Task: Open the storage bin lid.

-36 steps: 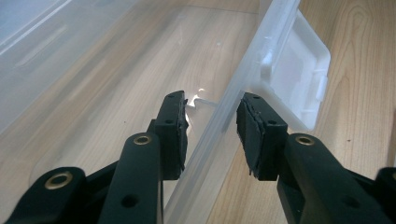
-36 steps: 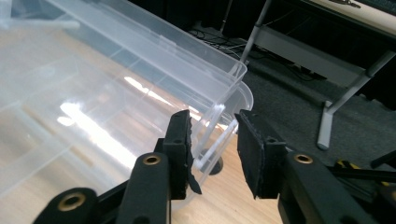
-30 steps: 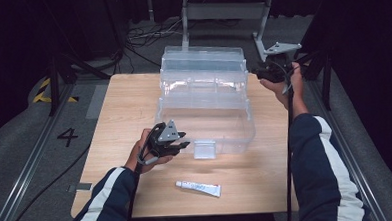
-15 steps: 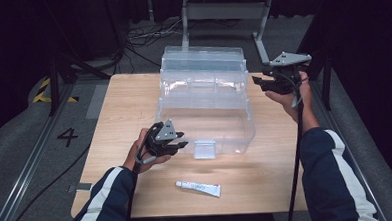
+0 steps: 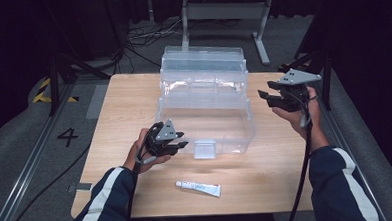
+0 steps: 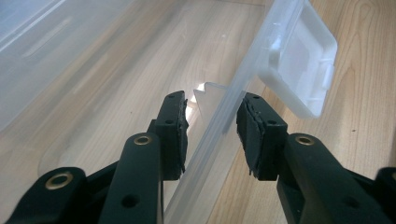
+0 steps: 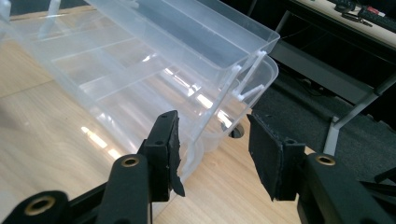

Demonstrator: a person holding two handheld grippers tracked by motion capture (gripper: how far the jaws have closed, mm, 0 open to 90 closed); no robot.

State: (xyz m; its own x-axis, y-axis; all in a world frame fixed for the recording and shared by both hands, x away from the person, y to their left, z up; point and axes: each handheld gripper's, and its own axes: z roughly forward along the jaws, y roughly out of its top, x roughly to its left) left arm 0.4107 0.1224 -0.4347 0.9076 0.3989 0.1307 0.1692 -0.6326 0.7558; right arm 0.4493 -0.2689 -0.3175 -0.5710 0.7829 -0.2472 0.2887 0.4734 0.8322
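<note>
The right gripper [image 5: 276, 98] has drawn back from the clear box [image 5: 204, 107] on the worktop [image 5: 118, 104], jaws wide and empty. The left gripper [image 5: 178, 143] stays, jaws narrow astride the front wall without clamping it. The box looks fully opened.

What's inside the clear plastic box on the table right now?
The clear box looks empty: through its walls and open trays only the wooden table shows. Glare and overlapping plastic could hide something small.

I see a lab or studio: dark curtains, floor rails [image 5: 22, 185] lower left, cables [image 5: 146, 40] at top centre.
</note>
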